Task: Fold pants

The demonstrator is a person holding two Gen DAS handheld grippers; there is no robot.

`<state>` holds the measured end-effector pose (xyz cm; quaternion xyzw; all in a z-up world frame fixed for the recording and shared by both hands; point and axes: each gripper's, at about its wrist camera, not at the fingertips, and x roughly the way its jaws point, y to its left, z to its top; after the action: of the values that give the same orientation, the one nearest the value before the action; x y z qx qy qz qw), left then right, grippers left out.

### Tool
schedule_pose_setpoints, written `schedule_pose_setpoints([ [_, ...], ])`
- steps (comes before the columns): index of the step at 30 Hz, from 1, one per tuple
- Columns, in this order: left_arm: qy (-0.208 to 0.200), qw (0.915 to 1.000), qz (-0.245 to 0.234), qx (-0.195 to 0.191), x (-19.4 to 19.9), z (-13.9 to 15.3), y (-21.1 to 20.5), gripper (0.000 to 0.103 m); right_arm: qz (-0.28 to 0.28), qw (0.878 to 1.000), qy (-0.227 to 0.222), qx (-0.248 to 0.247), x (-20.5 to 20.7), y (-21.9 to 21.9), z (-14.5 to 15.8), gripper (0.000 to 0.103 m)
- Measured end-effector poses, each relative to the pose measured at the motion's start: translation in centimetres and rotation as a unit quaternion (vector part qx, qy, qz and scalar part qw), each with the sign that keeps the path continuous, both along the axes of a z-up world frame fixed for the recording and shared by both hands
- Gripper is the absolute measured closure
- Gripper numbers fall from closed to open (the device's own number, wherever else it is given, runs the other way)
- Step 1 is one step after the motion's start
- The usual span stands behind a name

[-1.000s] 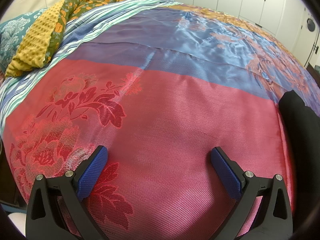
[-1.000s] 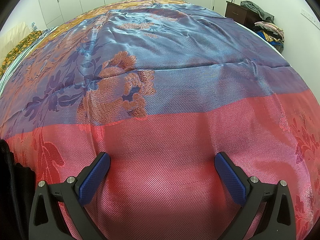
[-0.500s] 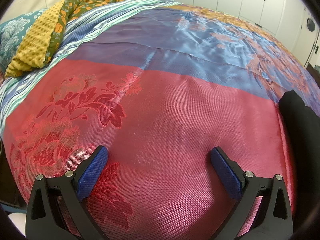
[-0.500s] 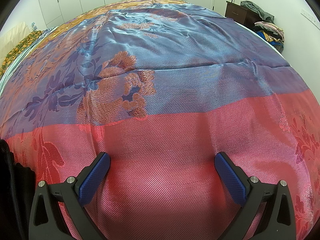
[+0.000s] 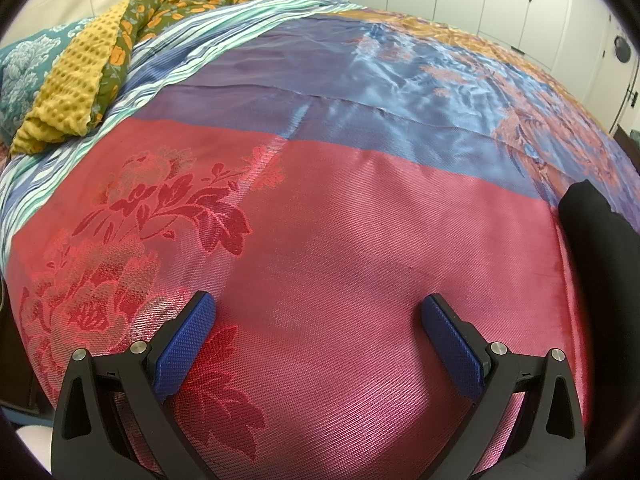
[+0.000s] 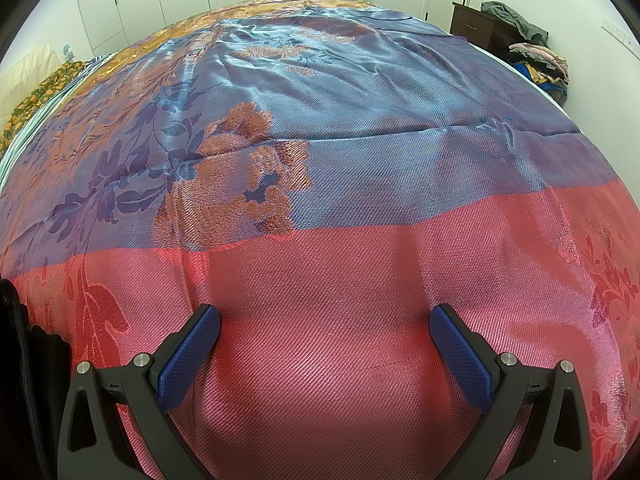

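Left gripper (image 5: 318,316) jaws wide apart over red bedspread (image 5: 360,264). Right gripper (image 6: 324,328) likewise, holding nothing. Black pants (image 5: 596,248) between them.

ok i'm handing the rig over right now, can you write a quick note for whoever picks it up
Left gripper: jaws wide open, holding nothing, over the pink part of the bedspread.
Right gripper: jaws wide open, holding nothing, also over the pink part.
Pants: a dark garment, presumably the pants, lies on the bed between the two grippers, at the right edge of the left view and the left edge of the right view. Only its edge shows, so its fold state cannot be told.
Done: nothing visible.
Left: bring both grippers to the pants, grasp, fold.
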<state>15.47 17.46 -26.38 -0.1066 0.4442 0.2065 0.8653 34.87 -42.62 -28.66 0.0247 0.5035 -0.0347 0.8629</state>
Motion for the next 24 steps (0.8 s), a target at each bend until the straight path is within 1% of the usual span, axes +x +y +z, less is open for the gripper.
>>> schedule_pose_setpoints([
  [10,0.001,1.0000,-0.001,0.005,0.0,-0.1,-0.2,0.001,0.000,1.000,0.000,0.000,0.0,0.1,0.0,0.000],
  [11,0.002,1.0000,0.000,0.004,0.0,0.0,-0.2,0.001,0.000,1.000,0.000,0.000,0.0,0.1,-0.1,0.000],
  [13,0.004,0.9999,0.001,-0.010,-0.1,0.1,0.0,0.001,0.000,1.000,0.000,0.000,0.0,0.1,0.0,0.000],
  [15,0.013,0.9991,-0.004,-0.041,-0.2,1.0,0.1,0.001,0.000,1.000,0.000,0.000,0.0,0.1,-0.1,0.000],
  [18,0.008,0.9939,-0.029,-0.106,-0.9,3.0,-0.4,0.002,0.000,1.000,0.000,0.000,0.0,0.1,-0.1,0.000],
  [19,0.006,0.9903,-0.039,-0.133,-1.3,3.8,-0.9,0.002,0.000,1.000,0.000,-0.001,0.0,0.2,-0.1,0.000],
  [20,0.004,0.9878,-0.045,-0.149,-1.6,4.3,-1.3,0.002,0.000,1.000,0.000,-0.001,0.1,0.1,-0.1,0.000],
  [22,-0.007,0.9782,-0.068,-0.196,-2.4,5.5,-2.7,0.002,-0.001,1.000,-0.003,0.001,-0.8,-0.2,-0.3,0.000],
  [24,-0.013,0.9701,-0.088,-0.226,-2.7,6.1,-3.8,0.002,-0.002,1.000,-0.005,-0.001,-0.7,-0.1,-0.3,0.000],
])
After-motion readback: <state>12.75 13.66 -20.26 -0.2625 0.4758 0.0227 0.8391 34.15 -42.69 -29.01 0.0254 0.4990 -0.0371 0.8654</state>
